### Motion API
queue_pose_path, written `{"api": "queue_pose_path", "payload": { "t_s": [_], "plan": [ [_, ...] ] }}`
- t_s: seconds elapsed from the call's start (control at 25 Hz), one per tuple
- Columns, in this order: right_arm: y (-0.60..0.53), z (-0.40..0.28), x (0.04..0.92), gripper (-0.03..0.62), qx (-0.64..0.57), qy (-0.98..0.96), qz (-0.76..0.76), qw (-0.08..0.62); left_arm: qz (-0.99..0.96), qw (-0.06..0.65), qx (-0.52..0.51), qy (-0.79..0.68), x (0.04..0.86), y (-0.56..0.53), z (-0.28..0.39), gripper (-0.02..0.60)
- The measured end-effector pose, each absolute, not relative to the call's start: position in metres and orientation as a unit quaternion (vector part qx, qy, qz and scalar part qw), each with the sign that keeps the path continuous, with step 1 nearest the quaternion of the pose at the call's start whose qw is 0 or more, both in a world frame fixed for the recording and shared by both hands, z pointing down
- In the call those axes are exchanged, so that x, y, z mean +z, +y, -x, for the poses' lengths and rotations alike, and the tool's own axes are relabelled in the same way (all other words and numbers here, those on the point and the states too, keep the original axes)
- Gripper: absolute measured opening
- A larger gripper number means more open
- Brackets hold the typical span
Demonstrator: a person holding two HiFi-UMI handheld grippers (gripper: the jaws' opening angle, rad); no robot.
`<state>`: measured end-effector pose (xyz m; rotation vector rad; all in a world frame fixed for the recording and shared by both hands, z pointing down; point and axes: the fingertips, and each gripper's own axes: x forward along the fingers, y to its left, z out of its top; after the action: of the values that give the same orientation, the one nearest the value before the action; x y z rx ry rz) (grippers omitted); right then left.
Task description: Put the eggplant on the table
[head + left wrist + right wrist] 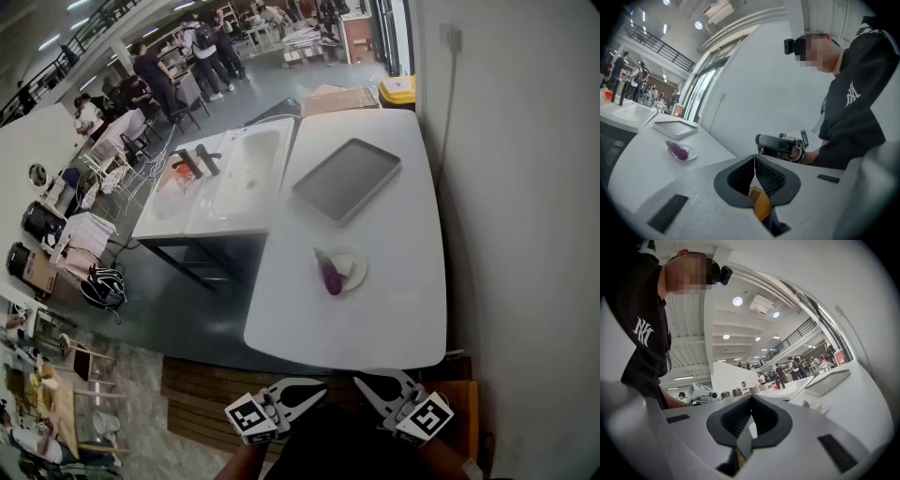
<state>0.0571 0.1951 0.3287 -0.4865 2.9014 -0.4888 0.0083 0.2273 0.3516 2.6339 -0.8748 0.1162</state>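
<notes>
A purple eggplant (330, 276) lies on a small clear plate (352, 272) near the middle of the white table (394, 319). Both grippers hang below the table's near edge, well short of the plate. My left gripper (319, 387) is shut and holds nothing. My right gripper (360, 382) is also shut and holds nothing. In the left gripper view the jaws meet at my left gripper (754, 160), with the eggplant (678, 151) far off at the left. In the right gripper view my right gripper (751, 400) is shut, and the plate (820, 407) shows small at the right.
A grey tray (347, 178) lies on the table beyond the plate. A white sink unit (234, 173) adjoins the table's left side. A wall (525, 187) runs along the right. A yellow bin (398, 90) and several people stand at the back.
</notes>
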Motion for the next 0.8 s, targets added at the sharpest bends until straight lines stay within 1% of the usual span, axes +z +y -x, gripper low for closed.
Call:
{"api": "queue_pose_path", "payload": {
  "t_s": [0.28,0.56,0.68,0.76,0.8],
  "plan": [
    [0.197,-0.053,0.322,0.005,-0.137,0.975,0.162,0.064,-0.923,0.176,0.053,-0.337,0.342,0.233,0.002,0.008],
    [0.185,-0.053,0.318,0.006,-0.110,0.977,0.164,0.083,-0.918,0.173,0.068,-0.350,0.348,0.235,0.017,0.008],
    [0.177,-0.057,0.314,0.006,-0.088,0.979,0.161,0.087,-0.920,0.161,0.078,-0.347,0.342,0.231,0.019,0.008],
    [0.171,-0.059,0.314,0.011,-0.083,0.980,0.156,0.088,-0.923,0.155,0.096,-0.339,0.342,0.227,0.019,0.008],
    [0.168,-0.061,0.314,0.028,-0.087,0.980,0.153,0.091,-0.924,0.153,0.103,-0.334,0.343,0.225,0.018,0.008]
  ]
}}
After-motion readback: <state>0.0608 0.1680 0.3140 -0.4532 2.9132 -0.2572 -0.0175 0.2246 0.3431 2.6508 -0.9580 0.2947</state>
